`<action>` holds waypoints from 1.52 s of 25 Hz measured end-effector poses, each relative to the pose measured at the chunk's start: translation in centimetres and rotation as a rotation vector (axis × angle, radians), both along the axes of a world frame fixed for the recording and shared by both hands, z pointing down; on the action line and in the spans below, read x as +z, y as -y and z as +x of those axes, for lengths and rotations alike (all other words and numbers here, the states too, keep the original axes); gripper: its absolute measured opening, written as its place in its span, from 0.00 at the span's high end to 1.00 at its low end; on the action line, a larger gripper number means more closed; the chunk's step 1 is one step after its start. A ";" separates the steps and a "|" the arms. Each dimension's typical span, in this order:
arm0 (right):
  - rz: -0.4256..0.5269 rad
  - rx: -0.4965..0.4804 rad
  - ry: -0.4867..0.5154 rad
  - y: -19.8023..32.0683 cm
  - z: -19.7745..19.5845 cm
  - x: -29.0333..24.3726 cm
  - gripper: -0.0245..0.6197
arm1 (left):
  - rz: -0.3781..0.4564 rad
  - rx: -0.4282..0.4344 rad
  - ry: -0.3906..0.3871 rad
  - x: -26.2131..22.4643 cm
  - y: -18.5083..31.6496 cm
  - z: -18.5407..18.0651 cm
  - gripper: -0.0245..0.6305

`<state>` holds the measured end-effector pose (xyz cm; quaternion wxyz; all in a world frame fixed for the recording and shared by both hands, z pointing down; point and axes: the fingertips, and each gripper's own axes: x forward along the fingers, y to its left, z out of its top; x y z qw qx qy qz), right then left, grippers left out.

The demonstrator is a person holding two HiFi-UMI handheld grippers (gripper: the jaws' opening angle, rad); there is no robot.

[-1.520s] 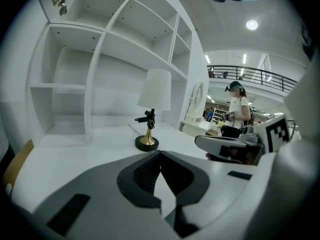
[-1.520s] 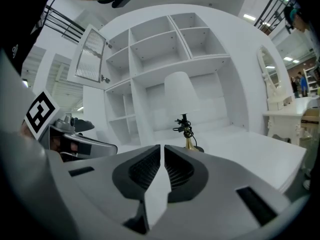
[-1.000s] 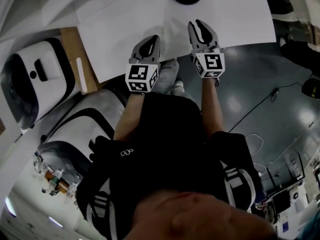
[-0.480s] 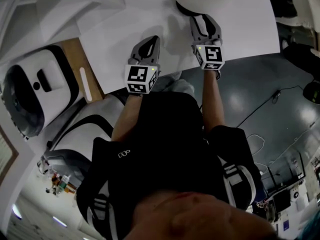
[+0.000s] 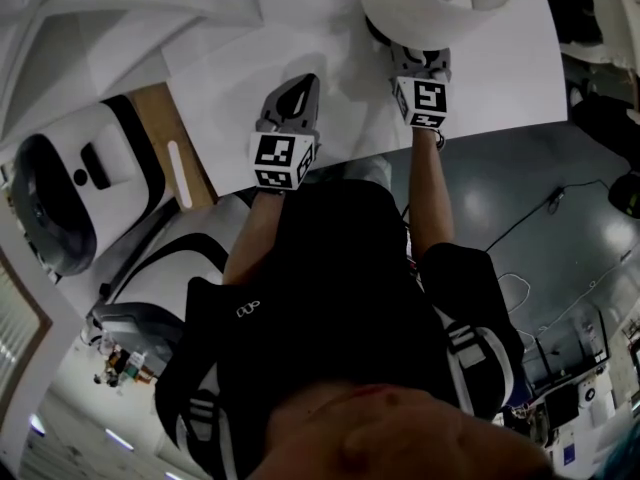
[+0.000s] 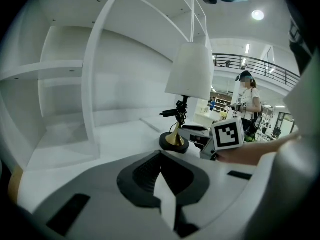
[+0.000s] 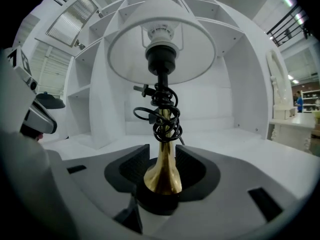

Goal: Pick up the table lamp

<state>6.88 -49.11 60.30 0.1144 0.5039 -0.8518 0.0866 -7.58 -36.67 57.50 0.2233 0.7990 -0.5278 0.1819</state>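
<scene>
The table lamp has a white shade [image 5: 440,3], a brass stem [image 7: 162,169] wound with black cord, and a round black base [image 6: 174,143]. It stands upright on the white table [image 5: 260,58]. My right gripper [image 7: 162,151] is open, and its jaws have just been opening. The stem stands between the pads with a gap on each side. In the head view the right gripper [image 5: 420,63] reaches under the shade. My left gripper [image 5: 296,90] hovers over the table to the lamp's left. It is shut with nothing in it, and looks across at the lamp [image 6: 190,71].
White shelving [image 6: 65,69] rises behind the table. White and black machines [image 5: 70,188] and a wooden panel [image 5: 165,143] lie to the left. A dark floor with cables [image 5: 520,218] lies to the right. A person [image 6: 247,104] stands far off.
Both grippers have moved forward over the table toward the lamp. The right one now sits under the shade, which has come fully into the head view.
</scene>
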 end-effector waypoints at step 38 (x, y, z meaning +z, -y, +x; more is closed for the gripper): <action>-0.110 -0.021 -0.053 -8.0 -3.5 -7.1 0.80 | 0.168 -0.017 -0.122 -7.1 -0.1 0.0 0.95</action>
